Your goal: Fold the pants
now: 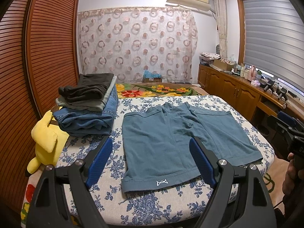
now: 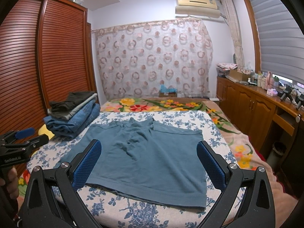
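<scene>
A pair of teal-blue shorts (image 1: 171,138) lies spread flat on the floral sheet, waistband at the far side, both leg hems toward me. A small white logo sits on the near left hem. My left gripper (image 1: 150,155) hovers open above the near left leg, touching nothing. In the right wrist view the same shorts (image 2: 152,157) lie below my right gripper (image 2: 149,155), which is open over the near right leg. Each gripper shows at the edge of the other's view: the right gripper (image 1: 285,123) and the left gripper (image 2: 28,134).
A stack of folded clothes (image 1: 89,106), dark garments on denim, sits at the far left of the bed (image 1: 114,190). A yellow plush toy (image 1: 45,138) lies beside it. A wooden wardrobe (image 1: 38,57) stands left; a cabinet (image 1: 237,89) with bottles runs along the right. A hand (image 1: 290,171) holds the right gripper.
</scene>
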